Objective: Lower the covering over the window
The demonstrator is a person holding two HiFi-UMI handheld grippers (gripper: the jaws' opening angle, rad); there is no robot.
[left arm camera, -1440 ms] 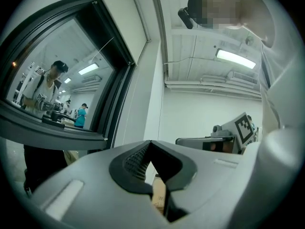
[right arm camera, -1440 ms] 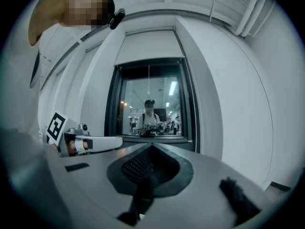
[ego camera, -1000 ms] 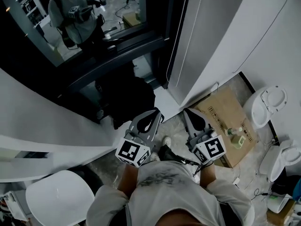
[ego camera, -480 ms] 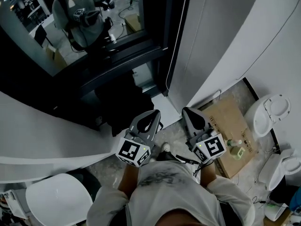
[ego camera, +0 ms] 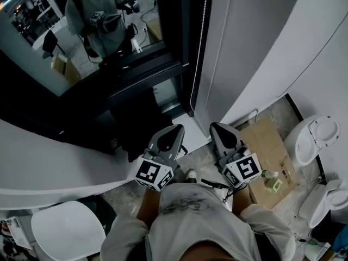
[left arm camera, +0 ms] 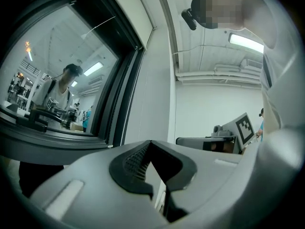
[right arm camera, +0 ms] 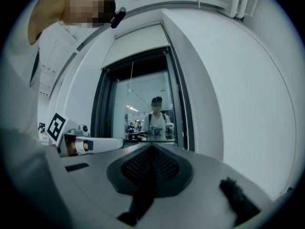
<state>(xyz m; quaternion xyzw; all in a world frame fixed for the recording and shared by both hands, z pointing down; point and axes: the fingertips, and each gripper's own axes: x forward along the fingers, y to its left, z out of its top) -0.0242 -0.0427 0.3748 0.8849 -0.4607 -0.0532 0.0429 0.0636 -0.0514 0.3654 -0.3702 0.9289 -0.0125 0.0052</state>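
A dark window (ego camera: pixel 103 42) sits above a speckled floor (ego camera: pixel 202 157). The left hand-held gripper (ego camera: pixel 175 130) and right hand-held gripper (ego camera: pixel 217 128) are pressed together, empty. Only the head view shows the cardboard box (ego camera: pixel 266 140).

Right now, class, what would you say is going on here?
A person stands facing a dark-framed window, with a hand-held gripper in each hand. The left hand-held gripper and the right hand-held gripper are both shut and empty, pointing level toward the window. A bead cord hangs beside the frame, untouched. The glass is uncovered, so the covering is not yet lowered.

Left gripper (ego camera: pixel 175 132), right gripper (ego camera: pixel 217 129), seemingly closed.
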